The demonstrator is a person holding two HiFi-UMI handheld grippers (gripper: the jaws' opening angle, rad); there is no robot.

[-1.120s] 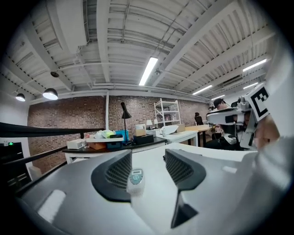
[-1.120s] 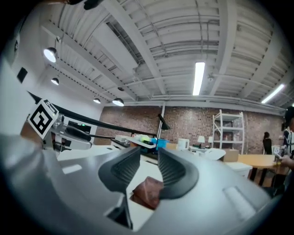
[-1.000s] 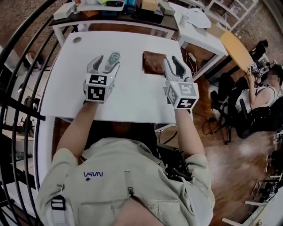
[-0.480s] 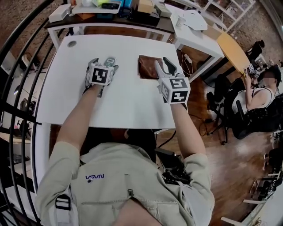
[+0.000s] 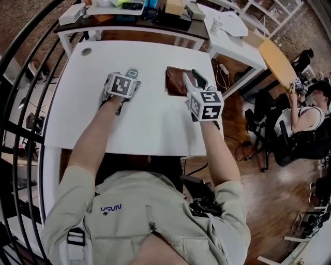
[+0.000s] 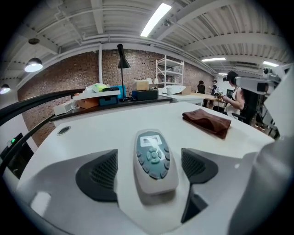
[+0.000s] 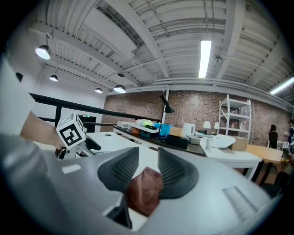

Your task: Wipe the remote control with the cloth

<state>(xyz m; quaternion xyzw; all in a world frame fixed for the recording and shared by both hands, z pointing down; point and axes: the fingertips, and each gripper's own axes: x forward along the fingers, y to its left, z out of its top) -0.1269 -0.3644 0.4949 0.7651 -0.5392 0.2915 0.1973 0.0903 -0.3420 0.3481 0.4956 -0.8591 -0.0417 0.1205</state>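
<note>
A grey remote control (image 5: 133, 72) (image 6: 154, 158) lies face up on the white table (image 5: 150, 119). My left gripper (image 5: 127, 77) is open, with the remote lying loose between its dark pads (image 6: 98, 174). Its jaws have just been opening and touch nothing. A folded brown cloth (image 5: 176, 82) (image 6: 206, 121) lies flat to the remote's right. My right gripper (image 5: 192, 77) (image 7: 143, 170) hovers at the cloth's right edge with its jaws a little apart. In the right gripper view the cloth (image 7: 144, 190) shows low in the gap, and the pads do not press on it.
A dark desk (image 5: 139, 10) loaded with boxes stands behind the table. A white table (image 5: 232, 31) and a wooden one (image 5: 276, 59) stand at the back right. A person (image 5: 305, 111) sits at the right. A black railing (image 5: 20, 103) runs along the left.
The left gripper came down from holding the remote raised, set it on the table and opened. The right gripper shifted slightly forward over the cloth's edge.
</note>
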